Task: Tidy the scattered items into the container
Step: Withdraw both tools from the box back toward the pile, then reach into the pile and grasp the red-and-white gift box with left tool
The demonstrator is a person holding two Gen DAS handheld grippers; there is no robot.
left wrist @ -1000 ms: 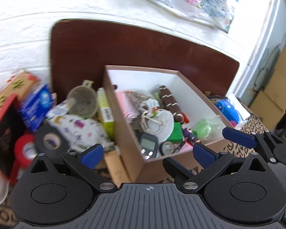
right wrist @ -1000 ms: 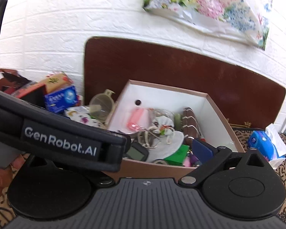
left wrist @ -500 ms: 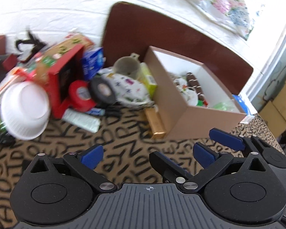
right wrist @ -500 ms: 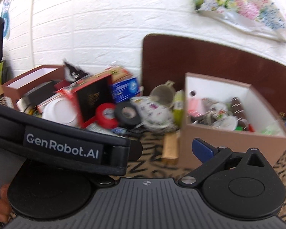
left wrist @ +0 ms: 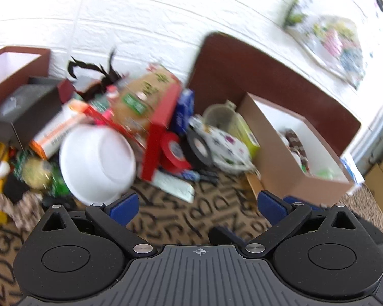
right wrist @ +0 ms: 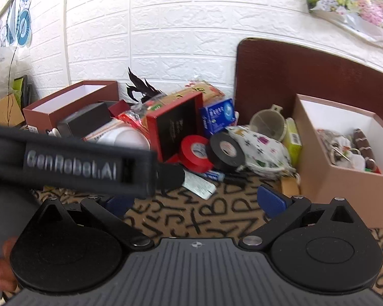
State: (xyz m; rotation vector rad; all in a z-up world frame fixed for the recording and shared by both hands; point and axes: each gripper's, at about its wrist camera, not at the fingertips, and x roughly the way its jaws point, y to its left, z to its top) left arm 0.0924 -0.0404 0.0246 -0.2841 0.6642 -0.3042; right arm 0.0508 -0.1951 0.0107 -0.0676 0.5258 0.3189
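The container (right wrist: 344, 178), a tan cardboard box already holding a jumble of small things, now sits at the far right of both views, whereas a second ago it filled the middle with both claws poised over it. Both have since swung left and back, so the pile of scattered items fills the centre: a red tape roll (right wrist: 195, 150), a black tape roll (right wrist: 224, 151), a white bowl (left wrist: 98, 163), a printed pouch (right wrist: 263, 150) and a beige cup (right wrist: 268, 123). The left claw (left wrist: 198, 205) is spread wide and carries nothing; the right claw (right wrist: 191, 201) also looks spread and bare, though its left finger is partly hidden behind the other device. That suggests a drop is done and a new pick is starting. The counter (right wrist: 217, 211) wears a tan cloth printed with black letters; a white brick wall (right wrist: 166, 25) and a dark brown board (right wrist: 293, 68) stand behind.
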